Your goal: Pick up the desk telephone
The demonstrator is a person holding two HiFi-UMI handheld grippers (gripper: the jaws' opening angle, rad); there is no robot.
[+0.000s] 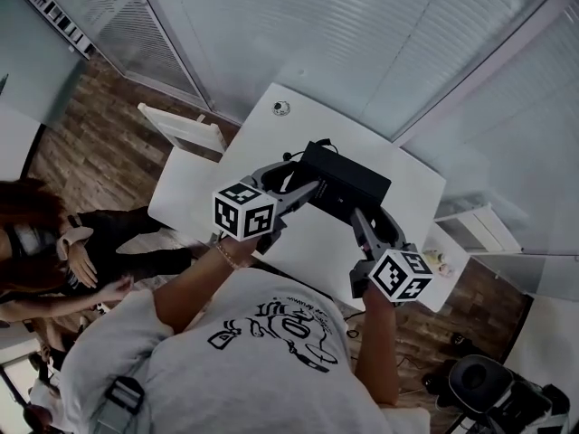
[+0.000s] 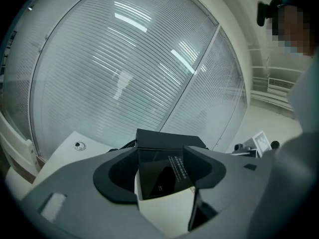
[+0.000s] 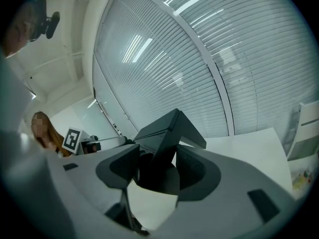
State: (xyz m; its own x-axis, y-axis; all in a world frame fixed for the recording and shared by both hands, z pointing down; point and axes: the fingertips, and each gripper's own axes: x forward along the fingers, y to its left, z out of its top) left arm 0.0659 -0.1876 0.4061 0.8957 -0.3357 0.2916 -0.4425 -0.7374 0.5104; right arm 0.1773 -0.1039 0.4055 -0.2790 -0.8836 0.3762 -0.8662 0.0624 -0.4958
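Observation:
The black desk telephone [image 1: 348, 179] is over the middle of the white table [image 1: 271, 125], tilted, with a dark cord [image 1: 294, 155] at its left end. My left gripper [image 1: 308, 186] grips its left near corner and my right gripper [image 1: 355, 213] its near edge. In the left gripper view the telephone [image 2: 167, 141] shows its glossy screen, clamped between the jaws of the left gripper [image 2: 162, 168]. In the right gripper view an angled edge of the telephone [image 3: 169, 128] is clamped by the right gripper [image 3: 158, 166], with bare table [image 3: 249, 143] beyond.
A small round object [image 1: 281, 108] lies near the table's far corner, also in the left gripper view [image 2: 78, 145]. A white chair [image 1: 185, 129] stands left of the table, a person [image 1: 54, 242] further left. White shelving [image 1: 475, 224] is at right. Blinded glass walls [image 1: 380, 34] stand behind.

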